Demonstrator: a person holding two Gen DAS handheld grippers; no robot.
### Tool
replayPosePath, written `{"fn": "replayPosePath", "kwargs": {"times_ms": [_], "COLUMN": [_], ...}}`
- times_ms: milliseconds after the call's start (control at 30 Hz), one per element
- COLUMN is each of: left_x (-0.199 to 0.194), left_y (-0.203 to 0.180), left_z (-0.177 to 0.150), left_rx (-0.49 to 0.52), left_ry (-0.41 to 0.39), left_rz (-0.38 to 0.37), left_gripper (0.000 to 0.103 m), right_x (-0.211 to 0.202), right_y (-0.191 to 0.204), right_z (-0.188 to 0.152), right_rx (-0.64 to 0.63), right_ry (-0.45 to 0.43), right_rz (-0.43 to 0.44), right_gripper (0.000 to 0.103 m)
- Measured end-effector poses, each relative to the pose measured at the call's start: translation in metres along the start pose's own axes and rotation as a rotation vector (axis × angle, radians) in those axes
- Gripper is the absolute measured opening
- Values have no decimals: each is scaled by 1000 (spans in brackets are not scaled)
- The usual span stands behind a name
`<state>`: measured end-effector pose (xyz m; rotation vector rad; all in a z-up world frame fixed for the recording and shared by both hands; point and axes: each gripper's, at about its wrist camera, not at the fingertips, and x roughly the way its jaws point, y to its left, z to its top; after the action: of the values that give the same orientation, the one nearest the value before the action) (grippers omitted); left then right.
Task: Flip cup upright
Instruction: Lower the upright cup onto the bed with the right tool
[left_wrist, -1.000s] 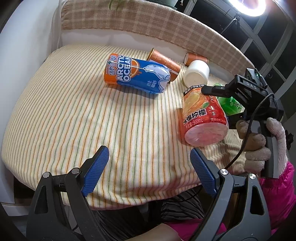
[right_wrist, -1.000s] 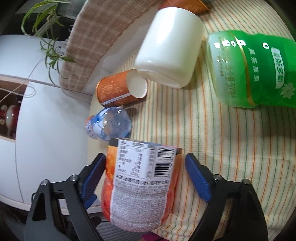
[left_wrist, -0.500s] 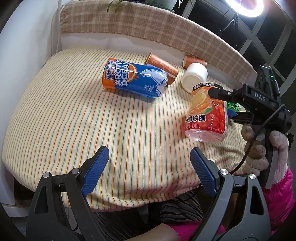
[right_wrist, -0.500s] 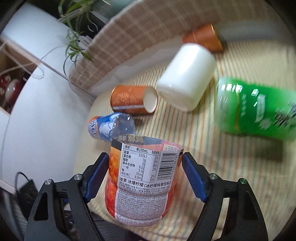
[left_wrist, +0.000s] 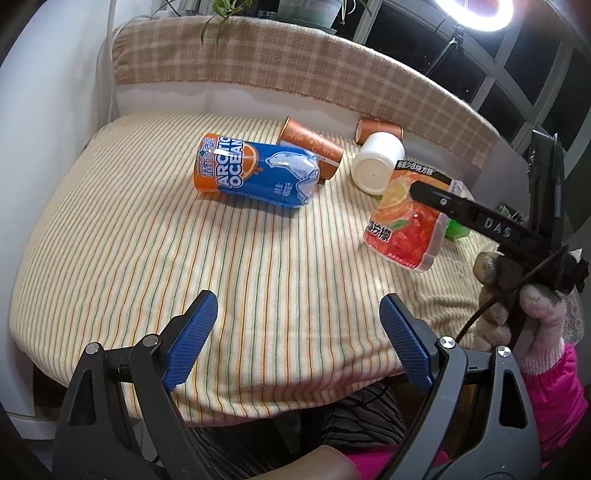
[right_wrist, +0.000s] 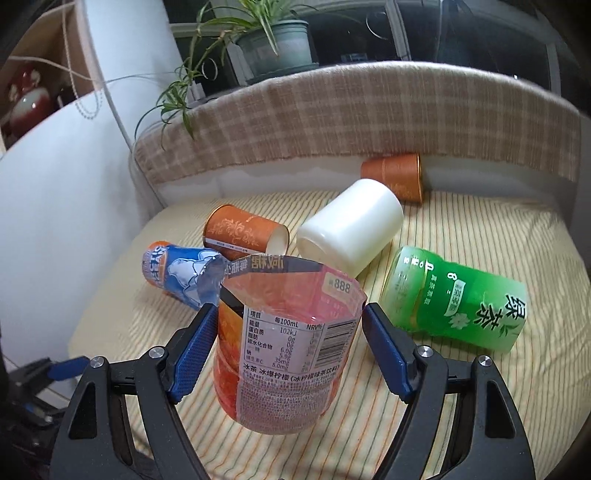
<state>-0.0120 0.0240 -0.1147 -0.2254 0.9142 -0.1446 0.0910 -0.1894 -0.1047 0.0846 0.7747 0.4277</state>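
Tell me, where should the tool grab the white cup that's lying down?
Probably across the white cup's smooth round middle, coming from above. It lies on its side, so its curved wall faces up; the green cup and an orange cup crowd its ends.

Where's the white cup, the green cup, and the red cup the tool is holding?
white cup (right_wrist: 351, 225), right wrist view, on its side wall.
green cup (right_wrist: 458, 299), right wrist view, on its label.
red cup (right_wrist: 284, 354), right wrist view, on its nutrition label.

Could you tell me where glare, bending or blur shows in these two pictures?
Left wrist view: the ring light blows out white at the top right, and the striped tablecloth bows from fisheye distortion. Right wrist view: sharp throughout, label on the red cut-bottle cup legible.
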Motion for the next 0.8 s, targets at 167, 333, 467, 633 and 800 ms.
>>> {"fn": "replayPosePath", "kwargs": {"times_ms": [167,333,467,633,800], "left_x": [-4,-9,-13,-16,-17], "left_y": [-4,-8,-12,-15,-16], "left_z": [1,2,2,3,5], "left_rx": [12,23,35,47,48], "left_ry": [-18,-39,-54,-73,-81], "left_rz": [7,13,14,24,24], "left_gripper": [92,92,92,92,92], "right_x": [-3,-3,-1,0,3], "right_y": [11,17,19,28,35], "right_z": [-3,-5,-6,-8,-15], "right_rx": [-84,-136,-157,-214,-259], "right_ry": [-38,-56,-74,-108,-114], "right_rz": [-52,-77,-87,-107,-128], "right_gripper": [79,79,79,79,79]}}
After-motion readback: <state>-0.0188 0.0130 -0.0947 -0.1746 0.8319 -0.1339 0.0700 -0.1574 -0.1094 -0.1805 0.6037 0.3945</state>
